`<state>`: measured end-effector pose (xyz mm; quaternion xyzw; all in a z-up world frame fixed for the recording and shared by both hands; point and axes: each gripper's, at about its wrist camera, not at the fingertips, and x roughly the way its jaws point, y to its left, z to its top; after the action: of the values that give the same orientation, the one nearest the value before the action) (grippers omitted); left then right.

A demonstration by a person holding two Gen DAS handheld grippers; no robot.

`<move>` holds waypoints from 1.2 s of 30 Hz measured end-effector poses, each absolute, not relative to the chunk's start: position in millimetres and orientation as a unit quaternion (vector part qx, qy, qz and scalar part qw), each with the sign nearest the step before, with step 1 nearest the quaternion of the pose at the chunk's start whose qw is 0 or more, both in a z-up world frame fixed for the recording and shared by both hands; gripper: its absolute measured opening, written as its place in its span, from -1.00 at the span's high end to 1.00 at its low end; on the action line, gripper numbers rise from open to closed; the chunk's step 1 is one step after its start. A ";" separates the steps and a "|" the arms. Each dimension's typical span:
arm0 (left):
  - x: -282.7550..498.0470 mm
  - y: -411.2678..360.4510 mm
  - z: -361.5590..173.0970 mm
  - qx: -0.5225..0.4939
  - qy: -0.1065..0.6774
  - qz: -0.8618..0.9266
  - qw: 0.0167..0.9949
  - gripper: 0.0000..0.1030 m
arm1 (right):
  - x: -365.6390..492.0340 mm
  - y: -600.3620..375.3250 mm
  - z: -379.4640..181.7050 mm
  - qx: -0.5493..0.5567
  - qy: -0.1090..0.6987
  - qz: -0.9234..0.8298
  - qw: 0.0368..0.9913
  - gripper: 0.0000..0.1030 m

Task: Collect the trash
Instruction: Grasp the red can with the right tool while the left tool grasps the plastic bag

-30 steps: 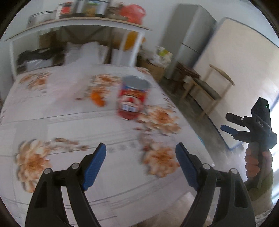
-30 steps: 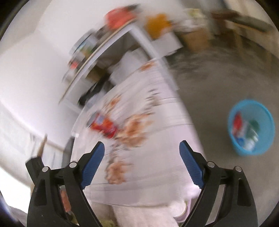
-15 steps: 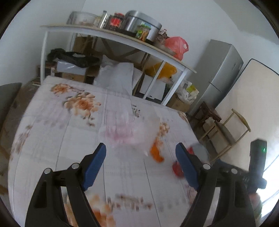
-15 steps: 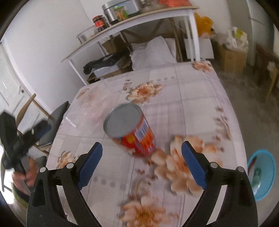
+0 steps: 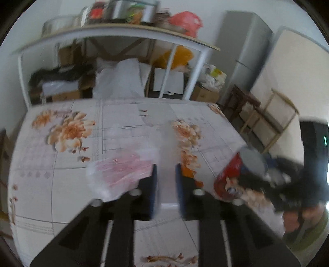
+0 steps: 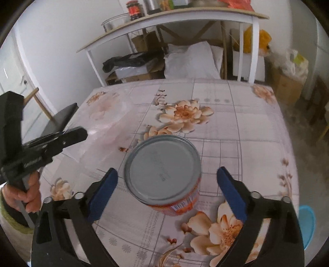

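Note:
A clear plastic bag with pink print (image 5: 123,172) lies on the flowered table (image 5: 61,184). My left gripper (image 5: 166,166) is over the bag's right edge, its jaws closing to a narrow gap with the film pinched between them. In the right wrist view the left gripper (image 6: 81,133) meets the bag (image 6: 107,131) at its tips. A red can with a grey lid (image 6: 162,168) stands upright between the fingers of my right gripper (image 6: 166,171). Its jaws are closing, with both pads clear of the can's sides. The left view shows the can (image 5: 228,178) and the blurred right gripper (image 5: 267,180).
An orange scrap (image 5: 186,170) lies just right of the left fingers. A blue bin (image 6: 306,226) with trash stands on the floor by the table's right edge. A dark chair (image 6: 61,119) is at the left edge; a cluttered white shelf table (image 6: 174,16) stands behind.
My left gripper swung from the can toward the plastic bag and its jaws went from wide to nearly shut. My right gripper rolled level and closed in over the can.

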<state>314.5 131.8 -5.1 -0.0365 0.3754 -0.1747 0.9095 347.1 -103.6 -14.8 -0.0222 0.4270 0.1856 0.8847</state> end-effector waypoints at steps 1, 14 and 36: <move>308.6 125.4 -6.0 -0.011 0.374 -0.174 0.911 0.85 | 347.7 -103.1 -15.6 -0.021 0.430 0.187 0.883 -0.41; 184.7 55.7 -35.1 0.225 0.373 -0.217 0.874 0.89 | 292.4 -128.6 -4.2 -0.009 0.427 0.185 0.885 -0.26; 190.3 149.0 3.6 -0.085 0.382 -0.188 0.901 -0.20 | 222.5 -146.7 -18.1 -0.017 0.430 0.157 0.889 -0.30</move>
<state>190.3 149.0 3.6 -0.0850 0.3820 -0.1876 0.9009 222.5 -146.7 -18.1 -0.0166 0.4301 0.1569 0.8889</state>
